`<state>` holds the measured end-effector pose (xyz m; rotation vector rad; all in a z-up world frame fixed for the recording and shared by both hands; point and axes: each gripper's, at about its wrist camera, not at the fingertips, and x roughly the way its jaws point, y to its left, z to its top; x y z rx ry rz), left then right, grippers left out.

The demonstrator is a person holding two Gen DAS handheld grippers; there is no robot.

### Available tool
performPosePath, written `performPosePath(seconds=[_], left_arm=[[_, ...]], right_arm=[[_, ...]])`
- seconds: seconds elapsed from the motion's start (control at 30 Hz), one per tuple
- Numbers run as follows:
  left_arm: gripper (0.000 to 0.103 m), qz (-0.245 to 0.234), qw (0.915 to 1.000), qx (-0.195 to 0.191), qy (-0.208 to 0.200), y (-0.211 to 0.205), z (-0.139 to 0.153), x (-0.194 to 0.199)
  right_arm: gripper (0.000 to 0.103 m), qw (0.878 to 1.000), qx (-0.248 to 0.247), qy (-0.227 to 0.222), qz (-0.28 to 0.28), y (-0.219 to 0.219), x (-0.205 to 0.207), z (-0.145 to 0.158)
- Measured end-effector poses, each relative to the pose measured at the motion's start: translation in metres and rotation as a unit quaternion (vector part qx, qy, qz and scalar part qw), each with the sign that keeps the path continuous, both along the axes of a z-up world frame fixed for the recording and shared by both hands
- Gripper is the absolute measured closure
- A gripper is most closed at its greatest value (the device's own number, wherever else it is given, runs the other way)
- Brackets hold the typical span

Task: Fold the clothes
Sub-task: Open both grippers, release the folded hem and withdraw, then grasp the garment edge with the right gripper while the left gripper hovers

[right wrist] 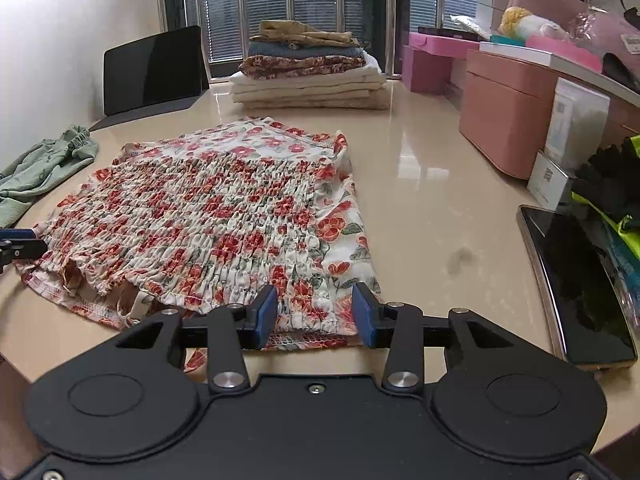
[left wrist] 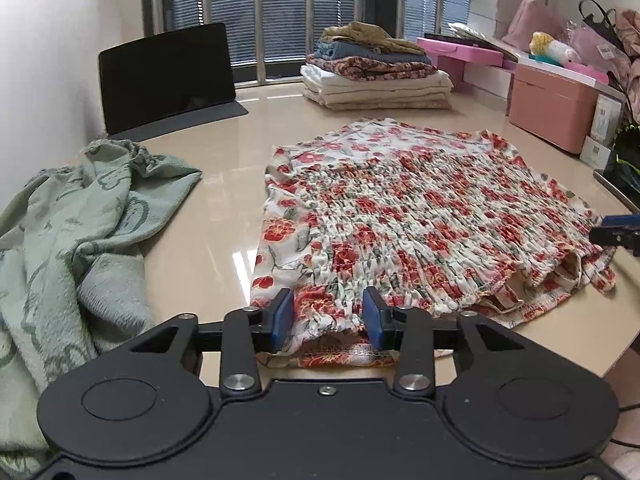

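A floral smocked top [left wrist: 400,216] [right wrist: 208,208] lies flat on the beige table [left wrist: 216,216]. My left gripper [left wrist: 329,320] is at the top's near left corner, its blue pads [left wrist: 285,320] apart with the hem lying between them. At the near right corner is my right gripper [right wrist: 315,314], whose pads [right wrist: 362,316] likewise stand apart astride the hem. Neither pair visibly pinches the cloth. The right gripper's tip [left wrist: 616,234] shows at the left wrist view's right edge. The left gripper's tip [right wrist: 20,244] shows at the right wrist view's left edge.
A crumpled green garment [left wrist: 72,232] [right wrist: 44,164] lies to the left. A stack of folded clothes [left wrist: 376,72] [right wrist: 308,68] sits at the back, beside a dark tablet [left wrist: 168,76]. Pink boxes [right wrist: 504,116] and a dark phone [right wrist: 580,284] line the right side.
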<state>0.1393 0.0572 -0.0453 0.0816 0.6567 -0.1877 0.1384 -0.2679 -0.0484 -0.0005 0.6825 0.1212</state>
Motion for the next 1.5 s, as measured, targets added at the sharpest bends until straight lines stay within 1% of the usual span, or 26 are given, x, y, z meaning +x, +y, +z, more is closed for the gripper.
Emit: performPosePath(seconds=[0.1,0.17,0.2,0.23,0.27,0.3,0.33,0.37,0.4,0.43,0.5,0.57,0.67,0.83,0.97,1.07,1.2,1.27,1.37,1.43,1.5], left_arm=[[0.061,0.009,0.9999,0.001,-0.007,-0.001,0.000,-0.005],[0.056,0.014,0.9998,0.005,-0.011,-0.003,0.000,-0.008],[0.044,0.019,0.9998,0.006,-0.010,-0.002,0.001,-0.008],[0.028,0.027,0.9996,0.006,-0.010,-0.001,0.001,-0.009],[0.022,0.038,0.9992,0.006,-0.011,0.000,0.003,-0.010],[0.013,0.048,0.9988,0.005,-0.012,0.002,0.004,-0.012],[0.007,0.056,0.9983,0.000,-0.018,0.004,0.006,-0.015],[0.004,0.061,0.9976,-0.011,-0.028,0.007,0.009,-0.020],[0.000,0.066,0.9969,-0.022,-0.038,0.010,0.013,-0.024],[0.000,0.069,0.9961,-0.030,-0.047,0.012,0.015,-0.028],[0.000,0.071,0.9951,-0.036,-0.058,0.014,0.020,-0.032],[0.000,0.069,0.9950,-0.036,-0.063,0.011,0.022,-0.032],[0.000,0.063,0.9950,-0.036,-0.069,0.007,0.025,-0.032],[0.000,0.035,0.9962,-0.039,-0.069,-0.005,0.030,-0.023],[0.000,0.014,0.9971,-0.031,-0.068,-0.021,0.036,-0.002],[0.000,-0.010,0.9974,-0.029,-0.066,-0.038,0.040,0.018],[0.000,-0.055,0.9964,-0.030,-0.057,-0.062,0.036,0.035],[0.000,-0.067,0.9964,-0.019,-0.048,-0.070,0.029,0.043],[0.000,-0.078,0.9965,-0.001,-0.029,-0.078,0.017,0.054],[0.000,-0.079,0.9969,-0.006,-0.004,-0.076,0.009,0.061],[0.000,-0.082,0.9961,-0.019,0.025,-0.073,0.002,0.069]], right_arm=[[0.059,1.000,0.002,-0.004,-0.003,0.000,-0.004,0.001],[0.059,1.000,0.002,-0.008,-0.005,-0.001,-0.006,0.001],[0.057,1.000,0.003,-0.009,-0.007,-0.001,-0.007,0.001],[0.052,1.000,0.009,-0.010,-0.013,-0.003,-0.007,0.001],[0.048,1.000,0.017,-0.012,-0.019,-0.005,-0.009,0.002],[0.043,0.999,0.033,-0.015,-0.029,-0.009,-0.012,0.003],[0.042,0.998,0.049,-0.018,-0.038,-0.012,-0.017,0.004],[0.040,0.997,0.065,-0.027,-0.043,-0.016,-0.022,0.006],[0.032,0.995,0.079,-0.035,-0.048,-0.020,-0.027,0.008],[0.018,0.994,0.087,-0.042,-0.054,-0.023,-0.033,0.010],[0.007,0.993,0.094,-0.050,-0.059,-0.026,-0.041,0.013],[0.006,0.993,0.091,-0.047,-0.057,-0.027,-0.044,0.016],[0.000,0.994,0.080,-0.045,-0.053,-0.024,-0.045,0.019],[0.001,0.995,0.085,-0.042,-0.032,-0.017,-0.036,0.026],[0.001,0.995,0.086,-0.042,-0.001,-0.013,-0.016,0.038],[0.000,0.995,0.088,-0.047,0.031,-0.013,0.013,0.058],[0.000,0.991,0.095,-0.049,0.083,-0.008,0.056,0.092],[0.000,0.989,0.078,-0.036,0.123,0.002,0.081,0.108],[0.000,0.984,0.034,-0.016,0.177,0.027,0.119,0.125],[0.001,0.980,0.021,0.001,0.199,0.042,0.147,0.128],[0.001,0.975,0.029,0.028,0.217,0.054,0.178,0.127]])
